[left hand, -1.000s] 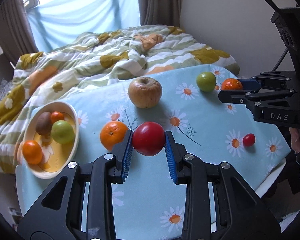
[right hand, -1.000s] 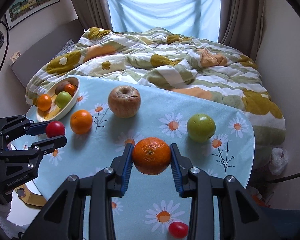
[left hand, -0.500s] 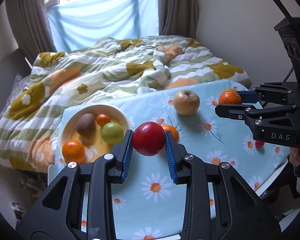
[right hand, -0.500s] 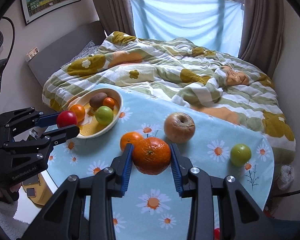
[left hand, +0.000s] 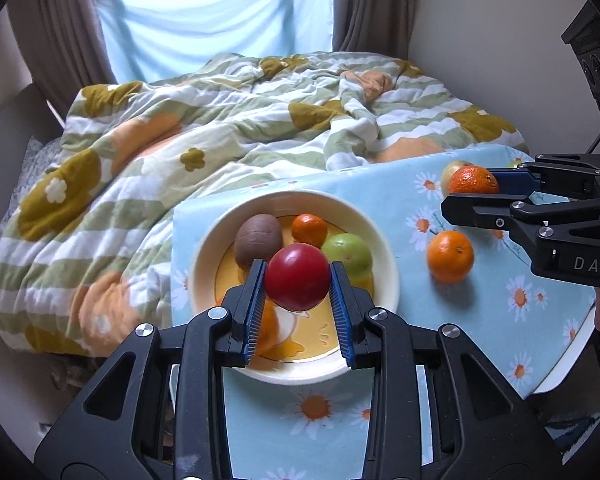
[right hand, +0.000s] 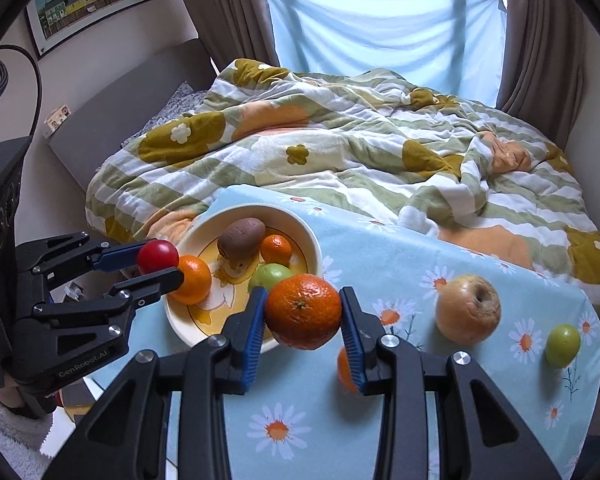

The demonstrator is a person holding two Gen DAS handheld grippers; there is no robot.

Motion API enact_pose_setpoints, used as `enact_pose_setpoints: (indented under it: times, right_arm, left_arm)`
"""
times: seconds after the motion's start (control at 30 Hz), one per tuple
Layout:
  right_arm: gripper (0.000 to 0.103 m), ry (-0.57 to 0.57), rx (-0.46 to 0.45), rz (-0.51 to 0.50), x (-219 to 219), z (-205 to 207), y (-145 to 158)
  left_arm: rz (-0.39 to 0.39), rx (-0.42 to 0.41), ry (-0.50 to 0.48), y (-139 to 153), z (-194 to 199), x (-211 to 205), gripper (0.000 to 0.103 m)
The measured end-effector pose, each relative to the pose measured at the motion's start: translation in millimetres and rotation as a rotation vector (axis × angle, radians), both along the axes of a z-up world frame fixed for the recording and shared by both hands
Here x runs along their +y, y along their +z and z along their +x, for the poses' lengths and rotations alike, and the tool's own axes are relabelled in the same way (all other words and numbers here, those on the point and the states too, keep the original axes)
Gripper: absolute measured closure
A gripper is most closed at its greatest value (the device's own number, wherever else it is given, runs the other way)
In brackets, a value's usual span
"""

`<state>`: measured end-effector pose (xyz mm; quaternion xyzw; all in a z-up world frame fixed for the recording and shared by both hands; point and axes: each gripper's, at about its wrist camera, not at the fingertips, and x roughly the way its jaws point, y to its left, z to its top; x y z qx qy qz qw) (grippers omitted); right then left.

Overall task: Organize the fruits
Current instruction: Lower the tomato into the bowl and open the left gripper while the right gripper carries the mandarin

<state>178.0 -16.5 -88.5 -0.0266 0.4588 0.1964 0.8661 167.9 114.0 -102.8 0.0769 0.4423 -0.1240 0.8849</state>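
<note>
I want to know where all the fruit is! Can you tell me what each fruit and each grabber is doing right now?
Left gripper: shut on round red fruit, above cream bowl.
Right gripper: shut on bumpy orange.
Bowl: holds brown kiwi and other fruit.
Wrinkled tan apple: on daisy tablecloth.
Small green fruit: on tablecloth.

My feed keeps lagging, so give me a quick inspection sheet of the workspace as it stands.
Surface: table under a blue daisy cloth.
Job's things: bowl holds a kiwi, two oranges and a green apple; loose on the cloth are an orange, a large yellowish apple and a small green fruit.
Clutter: nothing seen.
Grippers: left gripper grips a red fruit above the bowl; right gripper grips a mandarin.
Cables: black cable at left edge.
Surroundings: bed with floral quilt, curtained window.
</note>
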Motion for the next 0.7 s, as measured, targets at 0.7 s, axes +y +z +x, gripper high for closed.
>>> enact_pose_setpoints:
  times: [0.7]
  right_arm:
    - [0.070,-0.124,0.053,0.000,37,39,-36]
  left_arm:
    - [0.023,0.102,-0.041,-60,70,53,0.066]
